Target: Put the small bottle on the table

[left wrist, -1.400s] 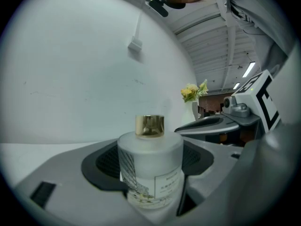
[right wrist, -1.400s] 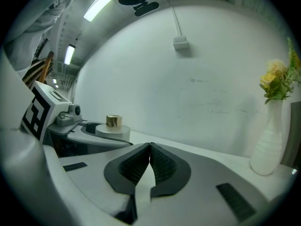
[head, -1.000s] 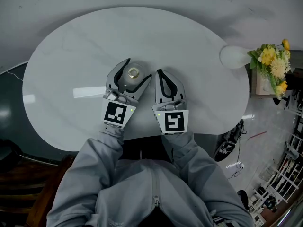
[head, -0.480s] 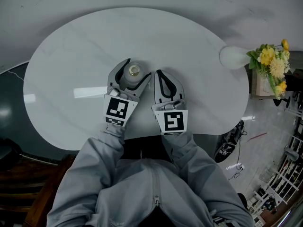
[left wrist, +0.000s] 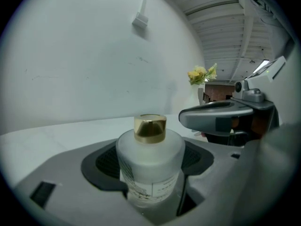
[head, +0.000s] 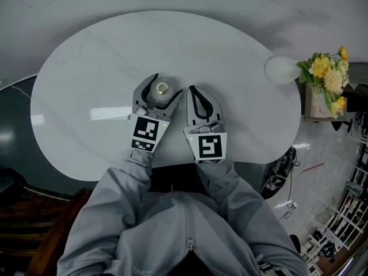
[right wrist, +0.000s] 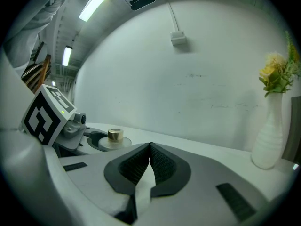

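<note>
A small frosted white bottle point(head: 161, 91) with a gold cap stands upright between the jaws of my left gripper point(head: 168, 83), which is shut on it; the dark pads press both its sides point(left wrist: 150, 168). Its base is hidden by the jaws, so contact with the white oval table point(head: 115, 50) cannot be told. My right gripper point(head: 192, 88) lies just to the right of it, shut with nothing held, its pads point(right wrist: 150, 147) meeting. From the right gripper view the bottle's cap point(right wrist: 115, 135) shows at the left, beside the left gripper's marker cube point(right wrist: 47, 114).
A white vase point(head: 282, 69) with yellow flowers point(head: 325, 73) stands at the table's far right edge. A wooden chair point(head: 34, 229) sits off the table's near left. A pale wall runs behind the table. The person's grey sleeves reach in from the near edge.
Almost nothing differs; the left gripper with the bottle has crept slightly to the right. The right gripper has stayed put.
</note>
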